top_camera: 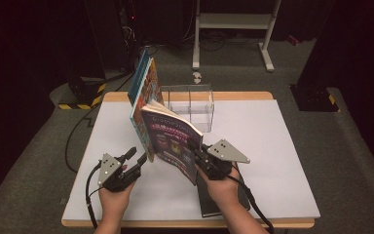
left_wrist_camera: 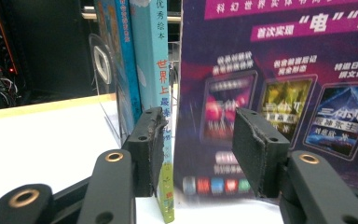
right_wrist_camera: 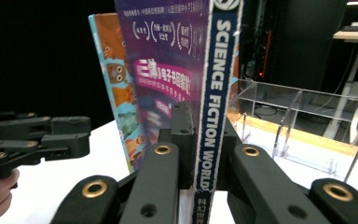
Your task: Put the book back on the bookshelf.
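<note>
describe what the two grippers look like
Both grippers, left and right, are black, each topped by a grey three-cornered plate and trailing a black cable. The fingers are blocky black bars with brass-ringed pivots and worn, rough pads. The forearms show no sleeves.

A: Where does the high view sit?

B: Above the person's edge of the desk (top_camera: 272,146), facing forward and down, far enough off to take in the whole top and the floor beyond.

A: And the left gripper view?

B: Low, just behind its own jaws, facing the purple magazine (left_wrist_camera: 279,70) from very near, with the blue picture book (left_wrist_camera: 154,70) at its left.

A: The right gripper view?

B: Also low and close, looking along its jaws at that magazine's spine, the clear acrylic rack (right_wrist_camera: 303,121) behind. All three views share the magazine; the left gripper (right_wrist_camera: 81,135) appears in the right gripper view too.
</note>
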The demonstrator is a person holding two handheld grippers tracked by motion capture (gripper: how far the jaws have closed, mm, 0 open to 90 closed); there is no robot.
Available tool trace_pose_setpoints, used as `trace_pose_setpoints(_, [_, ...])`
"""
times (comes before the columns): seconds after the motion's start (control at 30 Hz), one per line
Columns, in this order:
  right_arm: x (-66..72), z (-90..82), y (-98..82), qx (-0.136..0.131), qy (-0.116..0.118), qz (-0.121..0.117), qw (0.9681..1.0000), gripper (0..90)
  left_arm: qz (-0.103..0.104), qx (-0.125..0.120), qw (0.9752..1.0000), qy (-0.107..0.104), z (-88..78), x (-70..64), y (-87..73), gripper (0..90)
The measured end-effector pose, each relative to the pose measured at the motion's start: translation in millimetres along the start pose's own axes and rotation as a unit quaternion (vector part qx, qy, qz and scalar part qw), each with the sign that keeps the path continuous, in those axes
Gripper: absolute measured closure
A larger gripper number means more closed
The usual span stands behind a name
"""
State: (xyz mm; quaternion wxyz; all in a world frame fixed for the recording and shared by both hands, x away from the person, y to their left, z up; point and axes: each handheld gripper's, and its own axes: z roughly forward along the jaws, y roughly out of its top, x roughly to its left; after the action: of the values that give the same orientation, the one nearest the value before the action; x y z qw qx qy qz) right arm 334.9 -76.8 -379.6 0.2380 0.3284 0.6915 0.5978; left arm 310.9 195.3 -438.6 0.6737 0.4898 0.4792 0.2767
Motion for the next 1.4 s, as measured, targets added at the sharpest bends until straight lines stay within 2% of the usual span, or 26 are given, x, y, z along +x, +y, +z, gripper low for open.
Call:
trace_pose_setpoints(0.13, [-2.9, 1.1, 1.7, -0.003, -0.011, 0.006, 0.9999, 83.7, -0.001, -0.001, 1.0000, -0.001, 0.1, -0.5, 0.0, 53.0])
trace_pose_setpoints(0.27, [-11.1, 6.8, 2.0, -0.004, -0.020, 0.026, 0.9995, 83.7, -0.001, 0.001, 1.0000, -0.003, 0.9, -1.3, -0.8, 52.9])
trace_pose_setpoints(0.57, [-10.7, 28.7, 8.4, -0.021, -0.054, 0.010, 0.9983, 83.6, -0.002, 0.006, 1.0000, -0.005, 2.0, -0.9, -2.0, 52.9])
trace_pose_setpoints(0.63, [-9.9, 33.3, 6.3, -0.019, -0.064, 0.008, 0.9978, 83.6, -0.003, 0.010, 0.9999, -0.008, 2.5, -1.0, -3.0, 52.7])
trace_pose_setpoints(0.73, [-7.4, 33.4, -0.6, -0.019, -0.065, 0.004, 0.9977, 83.1, -0.003, 0.011, 0.9999, -0.010, 2.9, -2.1, -3.4, 51.7])
trace_pose_setpoints(0.87, [-5.2, 28.4, -8.0, -0.015, -0.047, 0.013, 0.9987, 78.9, -0.002, 0.012, 0.9998, -0.014, 3.9, -5.9, -4.6, 50.9])
trace_pose_setpoints(0.9, [-4.7, 27.5, -9.4, -0.015, -0.047, 0.009, 0.9987, 78.2, 0.001, 0.013, 0.9998, -0.014, 3.8, -6.6, -4.6, 50.2])
trace_pose_setpoints(1.1, [-4.0, 22.5, -17.0, 0.000, -0.034, 0.020, 0.9992, 73.6, -0.012, 0.016, 0.9993, -0.030, 5.6, -14.3, -1.3, 44.8])
trace_pose_setpoints(1.27, [-5.0, 15.2, -29.4, 0.016, -0.016, 0.033, 0.9992, 70.8, -0.018, 0.017, 0.9980, -0.058, 9.9, -29.0, 4.7, 40.5])
trace_pose_setpoints(1.37, [-4.8, 11.3, -37.9, 0.029, -0.011, 0.030, 0.9991, 71.0, -0.024, 0.016, 0.9971, -0.070, 12.0, -35.8, 6.9, 37.6])
trace_pose_setpoints(1.4, [-4.9, 10.0, -41.1, 0.032, -0.009, 0.028, 0.9990, 71.6, -0.021, 0.018, 0.9963, -0.082, 15.5, -46.0, 8.9, 36.7])
